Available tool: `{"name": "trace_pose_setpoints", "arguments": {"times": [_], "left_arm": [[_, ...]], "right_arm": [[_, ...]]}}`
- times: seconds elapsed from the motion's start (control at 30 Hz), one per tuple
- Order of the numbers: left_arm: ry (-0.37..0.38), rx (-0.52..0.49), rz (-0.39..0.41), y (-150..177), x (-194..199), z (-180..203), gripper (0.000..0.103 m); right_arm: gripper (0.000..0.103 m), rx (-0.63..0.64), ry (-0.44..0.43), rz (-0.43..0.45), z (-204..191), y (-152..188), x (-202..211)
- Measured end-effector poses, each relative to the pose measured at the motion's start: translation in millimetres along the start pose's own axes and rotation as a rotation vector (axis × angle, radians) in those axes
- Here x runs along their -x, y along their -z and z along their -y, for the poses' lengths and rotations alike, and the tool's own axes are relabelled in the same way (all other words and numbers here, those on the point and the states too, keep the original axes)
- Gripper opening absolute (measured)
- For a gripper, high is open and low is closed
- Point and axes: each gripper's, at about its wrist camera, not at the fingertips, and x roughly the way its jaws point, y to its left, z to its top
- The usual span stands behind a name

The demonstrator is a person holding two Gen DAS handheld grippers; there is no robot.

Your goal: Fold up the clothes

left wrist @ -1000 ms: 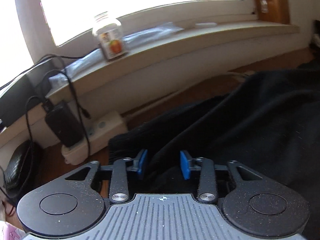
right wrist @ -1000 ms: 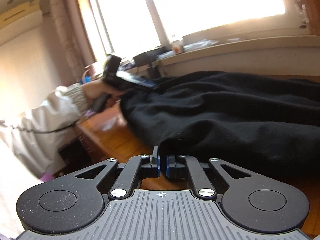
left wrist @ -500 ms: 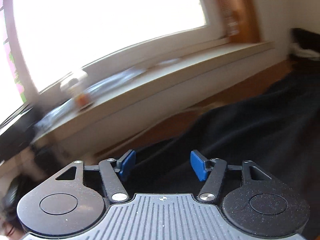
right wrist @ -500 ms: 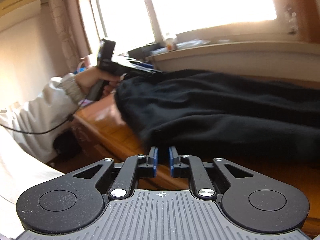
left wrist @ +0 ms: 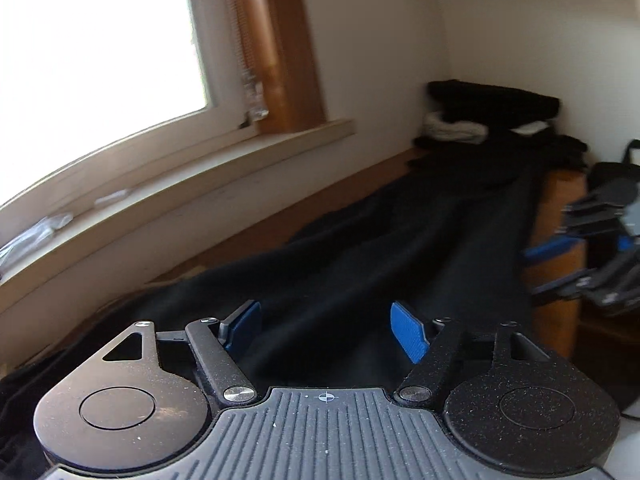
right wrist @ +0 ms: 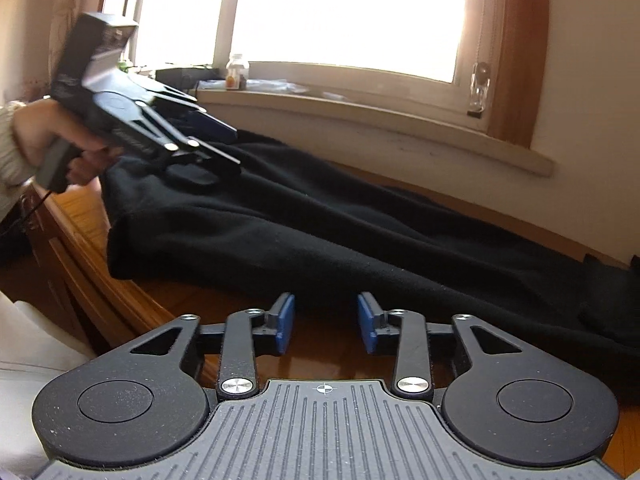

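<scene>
Lengthwise, the long black fleece garment [left wrist: 400, 240] runs toward the frame's upper right from the spread left gripper [left wrist: 326, 330]; the spread right gripper [right wrist: 326, 326] sits beside its near edge.

Wooden counter [right wrist: 132, 296], glossy brown, runs along wall under window. Black garment [right wrist: 320, 224] spread lengthwise on it, rumpled in long folds, covering most of surface; near edge of cloth stops short of counter's front edge, bare wood strip showing. Left wrist view: same garment [left wrist: 400, 248] stretches toward far corner. There, stack of dark folded clothes [left wrist: 492, 108] on counter [left wrist: 348, 188] against wall, something white [left wrist: 456, 130] tucked among them. Bare wood between garment and wall.
</scene>
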Motion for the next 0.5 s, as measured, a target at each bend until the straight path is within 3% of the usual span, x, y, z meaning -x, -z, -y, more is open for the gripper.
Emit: {"name": "trace_pose_setpoints", "arguments": {"times": [0.3, 0.5], "left_arm": [[0.123, -0.106, 0.000, 0, 10, 65, 0.079], [0.111, -0.140, -0.053, 6, -12, 75, 0.078]], "right_arm": [[0.040, 0.141, 0.069, 0.008, -11, -6, -14], [0.040, 0.130, 0.126, 0.070, 3, -22, -21]]}}
